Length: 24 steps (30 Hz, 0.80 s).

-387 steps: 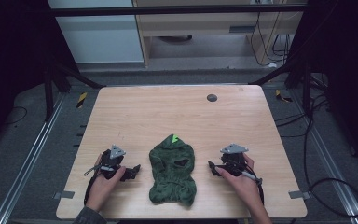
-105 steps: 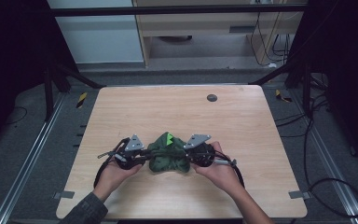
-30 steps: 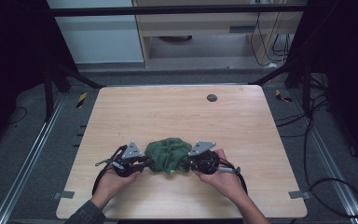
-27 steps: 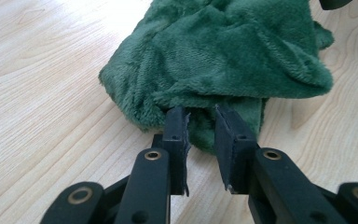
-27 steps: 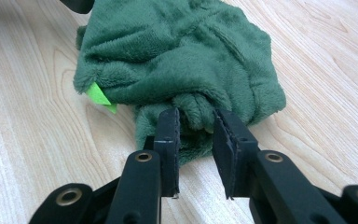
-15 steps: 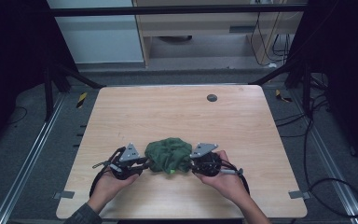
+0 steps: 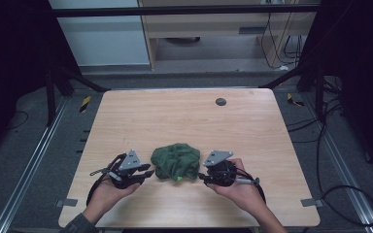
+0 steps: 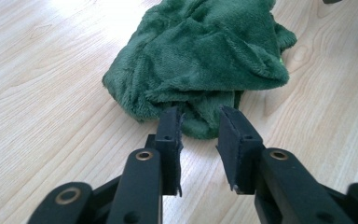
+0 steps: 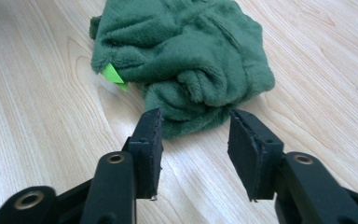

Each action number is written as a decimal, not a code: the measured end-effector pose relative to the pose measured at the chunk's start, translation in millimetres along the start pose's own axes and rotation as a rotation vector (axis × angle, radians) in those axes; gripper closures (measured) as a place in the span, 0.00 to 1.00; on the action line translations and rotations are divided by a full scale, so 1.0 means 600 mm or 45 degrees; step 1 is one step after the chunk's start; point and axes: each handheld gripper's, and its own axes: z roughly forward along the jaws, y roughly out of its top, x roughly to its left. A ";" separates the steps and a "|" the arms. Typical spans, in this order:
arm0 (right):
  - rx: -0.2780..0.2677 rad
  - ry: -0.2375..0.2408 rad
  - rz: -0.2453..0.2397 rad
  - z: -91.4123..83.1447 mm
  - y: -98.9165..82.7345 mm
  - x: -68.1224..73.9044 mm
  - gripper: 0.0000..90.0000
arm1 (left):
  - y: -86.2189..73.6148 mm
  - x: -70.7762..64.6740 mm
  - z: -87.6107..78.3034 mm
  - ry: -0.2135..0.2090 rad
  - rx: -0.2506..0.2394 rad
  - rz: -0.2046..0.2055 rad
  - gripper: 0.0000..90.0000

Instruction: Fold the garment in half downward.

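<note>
My left gripper (image 7: 148,171) and right gripper (image 7: 203,177): black bodies, grey three-cornered plates on top, black cables trailing. Jaws are flat black pads on black arms with brass-coloured pivot rivets. Grey sleeve (image 7: 75,225) on my left forearm.

From the high view we look forward and down from above the person's side onto the whole wooden table (image 7: 184,116), with floor beyond its 12 o'clock edge. Our left gripper view rides low on the left gripper (image 8: 200,135), very near the tabletop, facing along its jaws toward the green cloth (image 8: 200,60) at 12 o'clock. Our right gripper view sits equally low and close on the right gripper (image 9: 193,135), facing that cloth from the opposite side. All three views share the cloth and the wood around it.
</note>
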 end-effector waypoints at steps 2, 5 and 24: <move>0.001 0.001 0.001 -0.002 -0.001 -0.001 0.57 | -0.001 0.000 -0.001 0.001 0.002 0.002 0.74; 0.013 -0.006 0.008 -0.006 -0.003 -0.007 0.53 | -0.003 0.005 -0.002 0.007 0.012 0.000 0.69; 0.084 -0.084 0.128 -0.033 0.009 -0.112 0.12 | -0.002 0.080 -0.030 0.170 -0.016 -0.217 0.16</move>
